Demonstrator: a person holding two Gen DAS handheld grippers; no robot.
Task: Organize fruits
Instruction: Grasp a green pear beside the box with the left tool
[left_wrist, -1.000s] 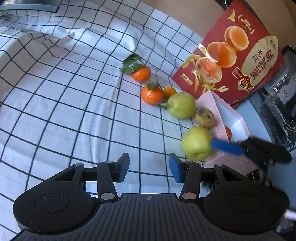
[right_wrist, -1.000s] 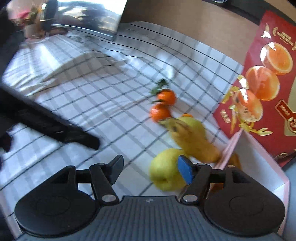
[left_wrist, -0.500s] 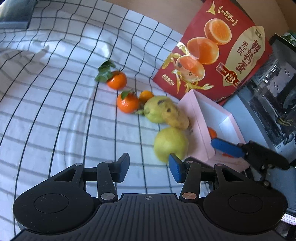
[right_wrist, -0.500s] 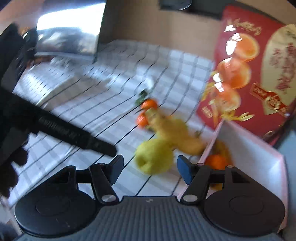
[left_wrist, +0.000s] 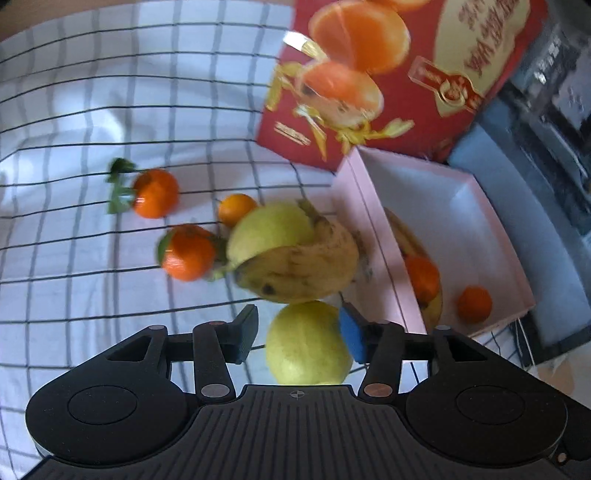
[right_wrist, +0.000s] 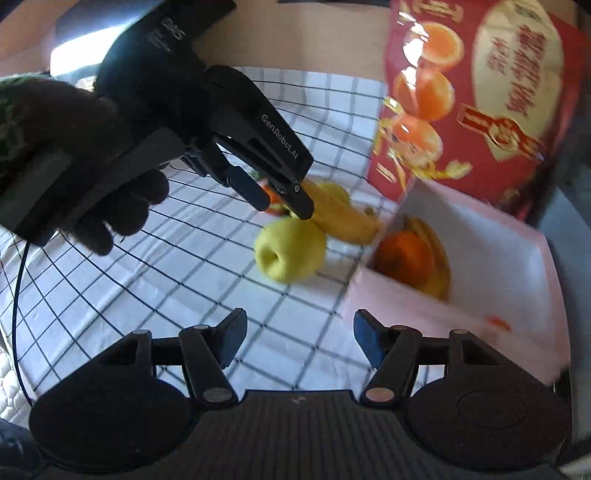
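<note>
Opening around round yellow-green apple (left_wrist: 308, 343), left gripper (left_wrist: 297, 330): pads not touching; could nudge it into spotted yellow banana (left_wrist: 299, 271) at 12 o'clock. Idling spread and empty, right gripper (right_wrist: 299, 338); pink open-topped cardboard box (right_wrist: 476, 295) at 2 o'clock, collision risk.

My left wrist camera looks steeply down, close over the green apple (left_wrist: 308, 343). My right one faces it from farther back; both share the pink box (right_wrist: 517, 254).

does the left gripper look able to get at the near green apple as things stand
Probably yes. In the left wrist view the green apple already sits between the left gripper's opening jaws, with a gap on one side. The banana lies just behind it, but nothing blocks the way in.
</note>
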